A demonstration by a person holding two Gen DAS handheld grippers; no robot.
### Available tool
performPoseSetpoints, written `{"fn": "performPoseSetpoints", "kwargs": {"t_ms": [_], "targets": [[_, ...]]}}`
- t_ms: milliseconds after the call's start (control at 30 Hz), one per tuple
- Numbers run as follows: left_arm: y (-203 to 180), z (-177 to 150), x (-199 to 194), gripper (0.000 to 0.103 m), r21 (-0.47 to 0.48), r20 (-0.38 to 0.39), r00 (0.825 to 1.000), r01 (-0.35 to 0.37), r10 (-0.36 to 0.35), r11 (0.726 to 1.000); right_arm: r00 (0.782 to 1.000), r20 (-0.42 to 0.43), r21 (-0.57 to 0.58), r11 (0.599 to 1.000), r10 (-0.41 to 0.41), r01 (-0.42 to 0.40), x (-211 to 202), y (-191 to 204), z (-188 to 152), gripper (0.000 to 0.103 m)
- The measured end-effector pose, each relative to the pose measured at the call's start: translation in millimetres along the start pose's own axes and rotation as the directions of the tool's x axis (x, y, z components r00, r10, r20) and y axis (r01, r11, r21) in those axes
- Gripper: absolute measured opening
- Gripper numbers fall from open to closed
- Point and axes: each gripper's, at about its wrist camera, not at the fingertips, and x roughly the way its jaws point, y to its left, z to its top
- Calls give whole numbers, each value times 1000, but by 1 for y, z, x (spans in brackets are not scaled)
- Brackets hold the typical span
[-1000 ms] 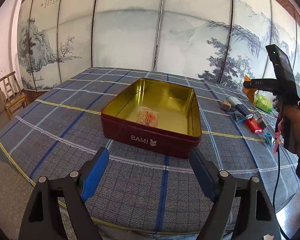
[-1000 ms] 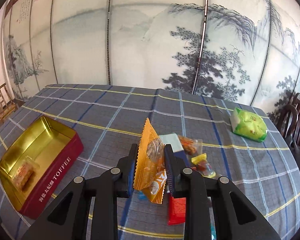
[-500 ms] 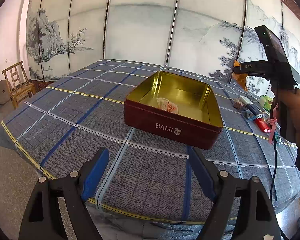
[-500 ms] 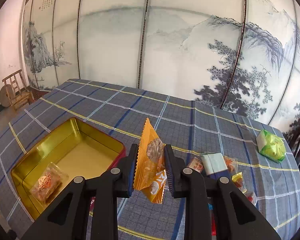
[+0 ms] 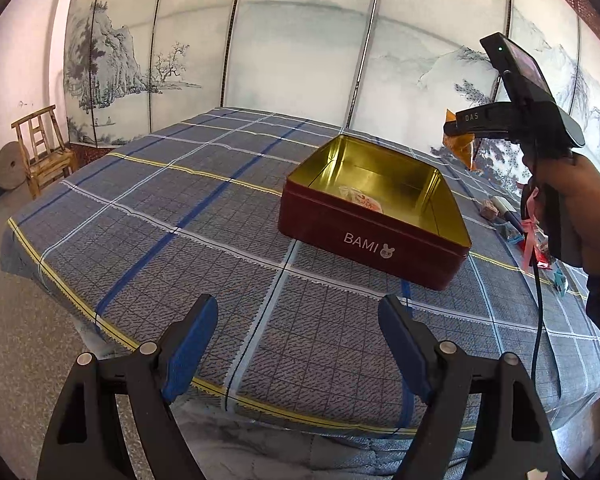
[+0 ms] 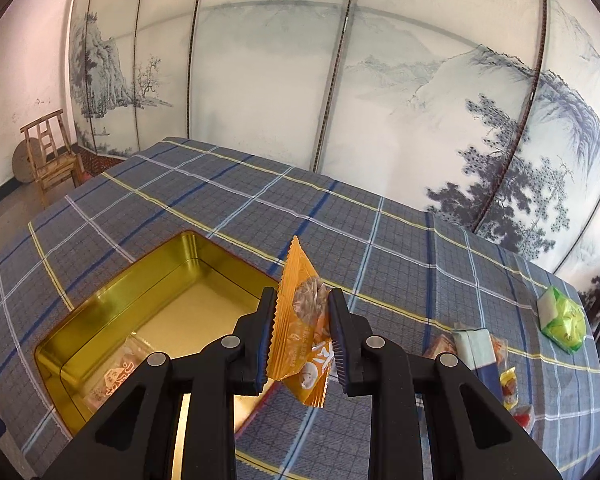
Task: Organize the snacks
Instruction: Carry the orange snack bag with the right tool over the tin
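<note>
A dark red tin (image 5: 374, 236) with a gold inside (image 6: 168, 308) lies open on the plaid tablecloth; one clear-wrapped snack (image 6: 114, 376) rests on its floor. My right gripper (image 6: 302, 304) is shut on an orange snack packet (image 6: 302, 344), held upright above the tin's right rim. In the left wrist view that packet (image 5: 460, 146) shows above the tin's far right corner, in front of the person's hand (image 5: 576, 208). My left gripper (image 5: 298, 308) stands open over the cloth near the table's front edge, short of the tin, nothing between its fingers.
Several loose snacks lie right of the tin: a green packet (image 6: 562, 318), a pale box (image 6: 474, 346), small red and yellow sweets (image 6: 510, 384). A wooden chair (image 5: 44, 152) and round stone stand by the left wall. A painted screen (image 6: 340, 80) backs the table.
The right gripper has carried the orange packet leftward from the snack pile to above the tin. The left gripper has drifted back and left, so the tin sits farther right in its view.
</note>
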Motion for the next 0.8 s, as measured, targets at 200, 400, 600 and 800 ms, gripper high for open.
{"fn": "performPoseSetpoints", "kwargs": {"t_ms": [200,400,600,800], "targets": [[15,-5,-3,79,-29,-3,1000,-11,11,1000,999,-28,-25,999,30,-30,14,25,9,27],[32,-9,-4,79,-66,-11,1000,-30,29,997,997,-53,-52,997,51,-54,27,48,21,27],[42,-14,-3,79,-85,-19,999,-39,37,996,994,-95,-71,995,59,-66,49,65,37,27],[45,-16,0,79,-87,-34,999,-45,42,995,977,-193,-49,993,96,-108,84,76,40,27]]}}
